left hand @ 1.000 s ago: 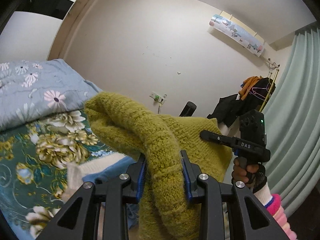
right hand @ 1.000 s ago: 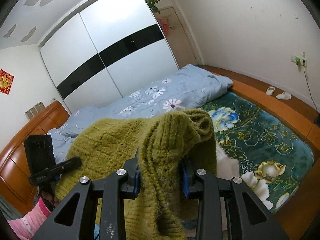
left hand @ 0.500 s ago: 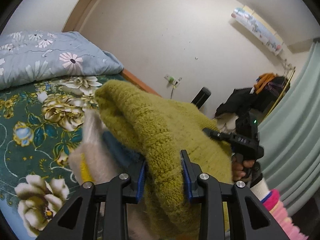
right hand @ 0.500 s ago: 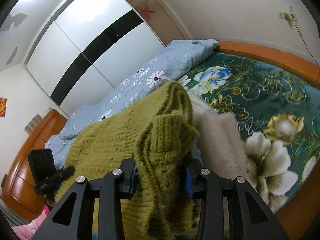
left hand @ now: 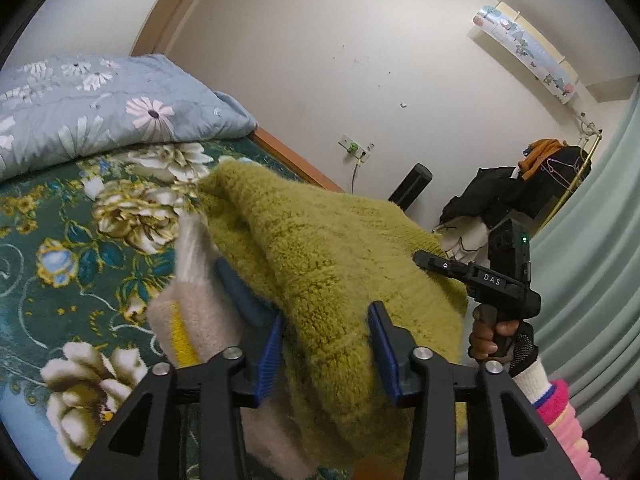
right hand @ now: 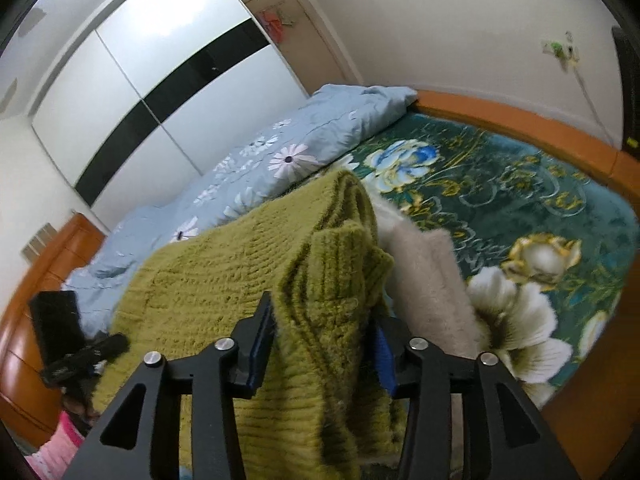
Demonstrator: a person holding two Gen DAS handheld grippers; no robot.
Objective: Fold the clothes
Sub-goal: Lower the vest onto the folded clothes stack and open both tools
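Note:
An olive-green knitted sweater (left hand: 320, 248) hangs bunched between the blue pads of my left gripper (left hand: 325, 316), whose jaws are opening; the knit lies loosely between them. In the right wrist view the same sweater (right hand: 224, 272) spreads out to the left, and a thick fold of it sits between the opening jaws of my right gripper (right hand: 320, 312). Its body rests on a folded beige garment (left hand: 192, 320) (right hand: 428, 280) and a blue garment (left hand: 240, 296) on the bed. The right gripper's body (left hand: 480, 276) shows in a hand at the sweater's far side.
The bed carries a dark green floral blanket (right hand: 520, 184) and a light blue flowered quilt (right hand: 300, 140). An orange wooden bed frame (right hand: 520, 120) runs along the far wall. A white and black wardrobe (right hand: 140, 80) stands behind. A clothes rack (left hand: 540, 176) stands by a pale green curtain (left hand: 600, 240).
Both grippers have sunk toward the bed with the sweater, which now rests on the folded beige garment. Both pairs of jaws have widened, and the knit is no longer squeezed.

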